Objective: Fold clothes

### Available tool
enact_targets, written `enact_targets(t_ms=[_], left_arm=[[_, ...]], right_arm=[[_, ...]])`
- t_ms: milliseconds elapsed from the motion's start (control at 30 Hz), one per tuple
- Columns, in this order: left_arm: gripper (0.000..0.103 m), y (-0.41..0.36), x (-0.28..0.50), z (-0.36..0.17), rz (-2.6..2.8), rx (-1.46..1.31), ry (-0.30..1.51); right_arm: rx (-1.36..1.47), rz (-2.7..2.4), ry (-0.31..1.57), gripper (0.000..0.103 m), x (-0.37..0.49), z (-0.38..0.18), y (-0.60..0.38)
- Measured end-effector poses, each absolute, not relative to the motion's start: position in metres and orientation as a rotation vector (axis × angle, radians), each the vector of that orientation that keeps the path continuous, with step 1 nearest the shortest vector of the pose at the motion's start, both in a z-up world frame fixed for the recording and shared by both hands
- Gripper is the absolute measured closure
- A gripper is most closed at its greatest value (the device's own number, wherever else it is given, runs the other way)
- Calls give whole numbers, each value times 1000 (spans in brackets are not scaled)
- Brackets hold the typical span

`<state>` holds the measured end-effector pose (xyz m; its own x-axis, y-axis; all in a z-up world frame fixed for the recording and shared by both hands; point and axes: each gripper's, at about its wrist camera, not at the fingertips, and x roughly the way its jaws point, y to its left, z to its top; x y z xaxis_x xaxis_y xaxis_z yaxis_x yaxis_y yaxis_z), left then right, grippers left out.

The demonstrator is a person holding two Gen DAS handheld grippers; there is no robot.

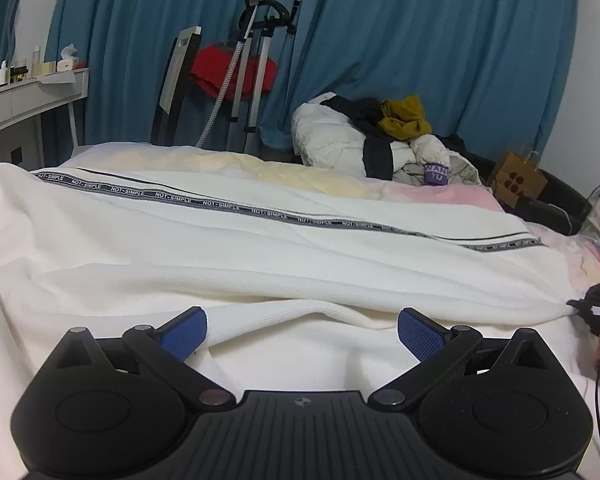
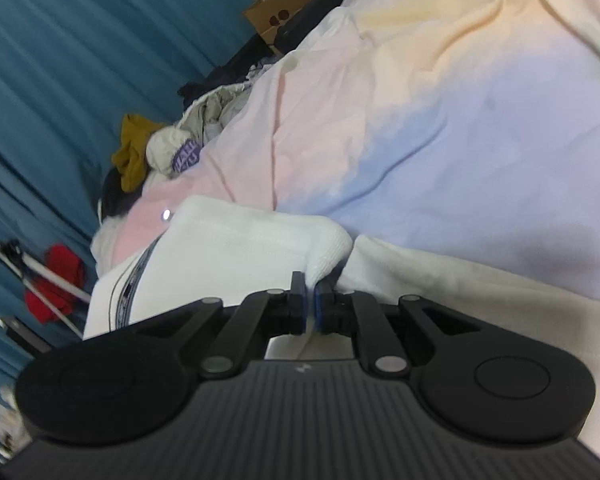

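White knit trousers (image 1: 260, 248) with a dark "NOT-SIMPLE" side stripe lie spread across the bed. My left gripper (image 1: 302, 334) is open, its blue pads on either side of a raised fold of the white fabric at the near edge. My right gripper (image 2: 309, 300) is shut on a corner of the same white trousers (image 2: 252, 248), pinched between its blue pads and lifted a little off the pastel bedsheet (image 2: 460, 140). The right gripper also shows at the right edge of the left wrist view (image 1: 596, 304), holding the trousers' end.
A heap of clothes (image 1: 380, 136) with a mustard garment sits at the bed's far side. A brown paper bag (image 1: 518, 180) stands at the right. A garment steamer stand (image 1: 252, 60) and blue curtains are behind, and a white dresser (image 1: 28, 96) is at the left.
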<state>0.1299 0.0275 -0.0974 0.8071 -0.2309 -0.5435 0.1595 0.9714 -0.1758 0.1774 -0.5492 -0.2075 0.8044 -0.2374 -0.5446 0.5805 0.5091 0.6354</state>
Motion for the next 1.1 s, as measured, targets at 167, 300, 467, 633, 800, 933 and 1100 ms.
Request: enact_targets(t_ms=[167,300,467,633,800,933,1100], left_arm=[[0,33,121,-88,-173,-130,590],[0,39,107,-78,-173,-141,592],[1,43,82,-58,-201,-129,586],[1,41,45,-38,-243,-78,537],[1,39,4,-30,-287,-62,530],[1,33,-24,-36,-298,-19,538],[1,43,-34,-34,-253,-73,574]], right_arm=[[793,-504,497,93,154,-168,-518],[652,-475,506,93,124,-131,-479],[509,-301,475,93,83,-87,-422],[391,-150,470,93,47,-65,-362],[280,-84,468,93,14,-56,-309],[263,-40,473,93,7,-57,-291],[291,-45,497,94,11,-63,-293]])
